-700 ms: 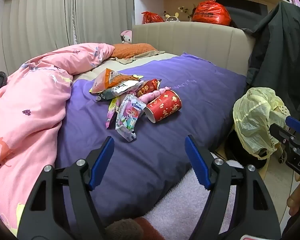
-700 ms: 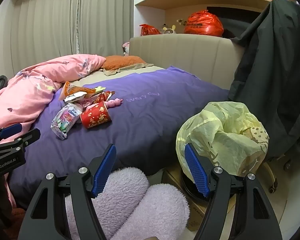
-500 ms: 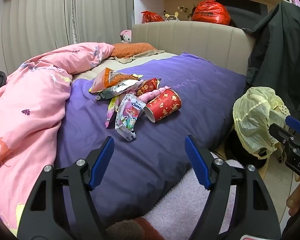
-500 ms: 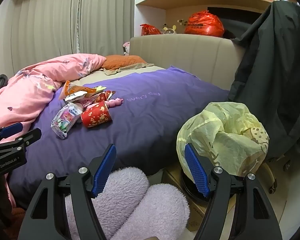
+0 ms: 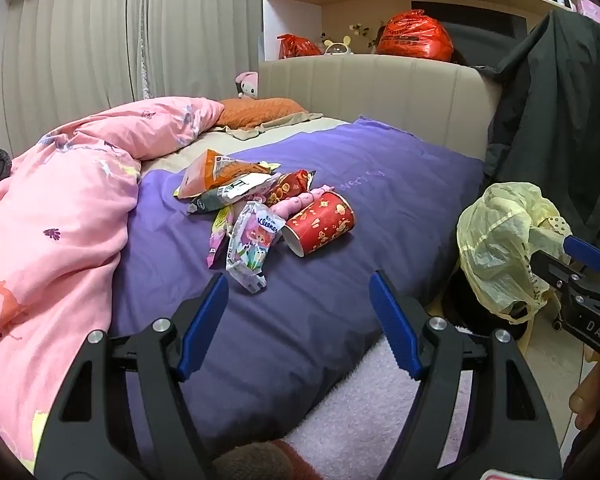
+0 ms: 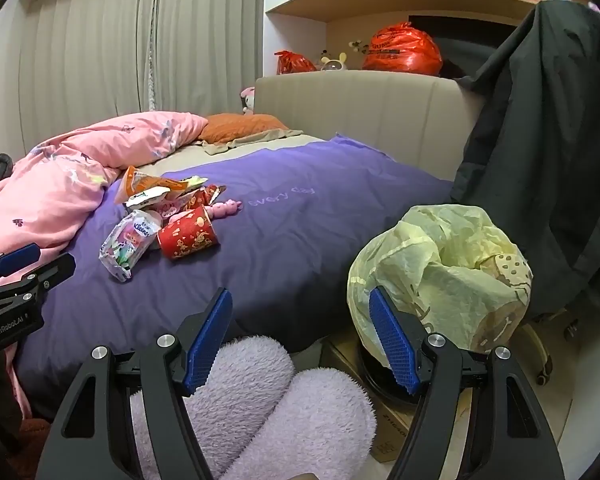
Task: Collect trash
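Note:
A pile of trash lies on the purple bedspread (image 5: 340, 280): a red paper cup (image 5: 320, 224) on its side, a Kleenex pack (image 5: 252, 244), an orange snack bag (image 5: 216, 172) and other wrappers. The cup (image 6: 188, 234) and Kleenex pack (image 6: 130, 244) also show in the right wrist view. A bin lined with a yellow bag (image 6: 440, 272) stands beside the bed; it shows in the left wrist view (image 5: 500, 244) too. My left gripper (image 5: 300, 320) is open and empty, short of the pile. My right gripper (image 6: 300, 336) is open and empty, next to the bin.
A pink duvet (image 5: 60, 220) covers the bed's left side. A dark coat (image 6: 540, 140) hangs at the right. Fluffy lilac slippers (image 6: 260, 400) are below the right gripper. A beige headboard (image 5: 380, 92) with red bags (image 5: 416, 36) on its shelf is behind.
The left view has crept slightly toward the trash pile. The right view is almost unchanged. Both grippers stay open.

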Action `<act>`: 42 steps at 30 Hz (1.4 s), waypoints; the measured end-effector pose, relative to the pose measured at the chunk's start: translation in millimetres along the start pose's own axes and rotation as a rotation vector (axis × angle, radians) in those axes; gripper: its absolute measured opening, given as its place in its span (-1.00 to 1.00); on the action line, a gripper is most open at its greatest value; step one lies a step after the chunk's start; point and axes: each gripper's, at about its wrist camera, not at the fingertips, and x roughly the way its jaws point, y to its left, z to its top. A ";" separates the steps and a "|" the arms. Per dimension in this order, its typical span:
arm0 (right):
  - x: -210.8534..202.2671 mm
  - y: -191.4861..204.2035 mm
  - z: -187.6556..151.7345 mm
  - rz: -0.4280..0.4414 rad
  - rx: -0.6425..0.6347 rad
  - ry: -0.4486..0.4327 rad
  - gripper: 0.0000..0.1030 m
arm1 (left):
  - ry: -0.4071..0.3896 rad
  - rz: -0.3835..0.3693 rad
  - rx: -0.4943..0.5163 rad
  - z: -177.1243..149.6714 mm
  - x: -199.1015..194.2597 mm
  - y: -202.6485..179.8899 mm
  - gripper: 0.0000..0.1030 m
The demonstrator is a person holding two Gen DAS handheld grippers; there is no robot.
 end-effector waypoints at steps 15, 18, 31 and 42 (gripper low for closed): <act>-3.4 0.1 0.8 -0.005 0.001 -0.003 0.31 | 0.006 -0.001 0.000 -0.6 0.7 -0.8 0.35; -2.9 -0.5 -0.1 -0.005 0.002 -0.002 0.31 | 0.007 -0.001 0.001 -0.7 0.8 -0.9 0.35; -1.9 1.1 -1.6 -0.003 -0.004 0.002 0.31 | 0.013 0.002 -0.001 -3.9 2.2 -0.9 0.35; 2.3 2.9 -4.4 0.005 -0.013 0.010 0.31 | 0.025 0.008 -0.004 -5.7 4.3 0.5 0.35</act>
